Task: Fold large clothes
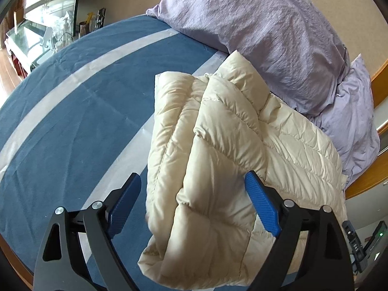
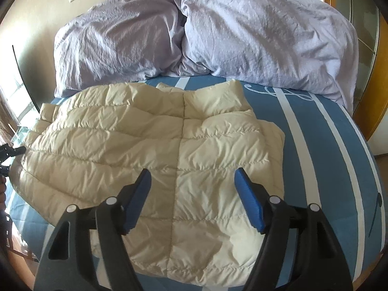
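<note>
A cream quilted down jacket point(image 2: 155, 145) lies folded on the blue bedsheet point(image 2: 315, 145) with white stripes, its puffy panels stitched in shallow chevron rows that meet at a centre seam. In the right wrist view it spreads flat across the middle of the bed, collar end toward 12 o'clock just short of two lilac pillows point(image 2: 254, 31), hem at 6 o'clock. In the left wrist view the same jacket point(image 1: 218, 145) shows one side doubled over (a thick rounded fold), running from 6 o'clock up toward 1 o'clock.
</note>
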{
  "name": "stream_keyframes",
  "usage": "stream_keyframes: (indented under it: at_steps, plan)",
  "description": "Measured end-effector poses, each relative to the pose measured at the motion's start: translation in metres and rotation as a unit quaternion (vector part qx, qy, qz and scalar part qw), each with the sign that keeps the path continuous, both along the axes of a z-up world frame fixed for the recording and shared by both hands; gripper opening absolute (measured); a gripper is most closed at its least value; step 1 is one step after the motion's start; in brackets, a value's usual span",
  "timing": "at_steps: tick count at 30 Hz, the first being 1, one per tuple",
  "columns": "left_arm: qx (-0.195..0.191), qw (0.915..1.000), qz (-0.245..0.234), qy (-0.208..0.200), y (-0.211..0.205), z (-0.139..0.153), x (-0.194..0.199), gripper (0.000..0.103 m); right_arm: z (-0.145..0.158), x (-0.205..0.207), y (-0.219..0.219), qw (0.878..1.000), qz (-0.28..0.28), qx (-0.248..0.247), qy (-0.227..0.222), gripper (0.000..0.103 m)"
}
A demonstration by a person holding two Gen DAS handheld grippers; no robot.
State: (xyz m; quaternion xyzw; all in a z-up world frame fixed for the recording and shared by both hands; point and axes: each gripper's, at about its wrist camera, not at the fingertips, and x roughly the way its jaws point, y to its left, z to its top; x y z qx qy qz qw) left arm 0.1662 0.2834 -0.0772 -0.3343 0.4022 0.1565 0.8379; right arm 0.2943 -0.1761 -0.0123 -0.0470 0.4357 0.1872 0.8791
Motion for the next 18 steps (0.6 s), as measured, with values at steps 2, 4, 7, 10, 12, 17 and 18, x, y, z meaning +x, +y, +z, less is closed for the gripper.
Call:
stream_keyframes:
  at_steps: [2, 4, 7, 10, 12, 17, 18]
  plan:
    - [-0.008, 1.0000, 0.002, 0.000, 0.000, -0.003, 0.001, 0.088, -0.007, 0.002, 0.000, 1.000, 0.000, -0.006, 0.007, 0.072]
    - [-0.016, 0.9999, 0.004, -0.001, 0.000, -0.006, 0.001, 0.088, -0.016, 0.004, 0.002, 1.000, -0.001, -0.013, 0.015, 0.073]
    - [-0.029, 0.9995, 0.002, -0.011, -0.001, -0.009, 0.001, 0.083, -0.029, 0.005, 0.007, 1.000, 0.002, -0.020, 0.021, 0.077]
    - [-0.049, 0.9986, 0.001, -0.021, -0.003, -0.011, 0.002, 0.070, -0.040, 0.006, 0.011, 0.999, 0.008, -0.027, 0.026, 0.080]
    - [-0.055, 0.9981, 0.002, -0.027, -0.005, -0.010, 0.001, 0.062, -0.046, 0.005, 0.012, 0.999, 0.008, -0.028, 0.027, 0.081]
    - [-0.064, 0.9968, 0.003, -0.047, -0.008, -0.002, 0.002, 0.030, -0.051, 0.005, 0.014, 0.999, 0.009, -0.032, 0.026, 0.082]
    - [-0.068, 0.9963, 0.001, -0.053, -0.008, 0.000, 0.002, 0.027, -0.051, 0.005, 0.013, 0.999, 0.009, -0.032, 0.027, 0.082]
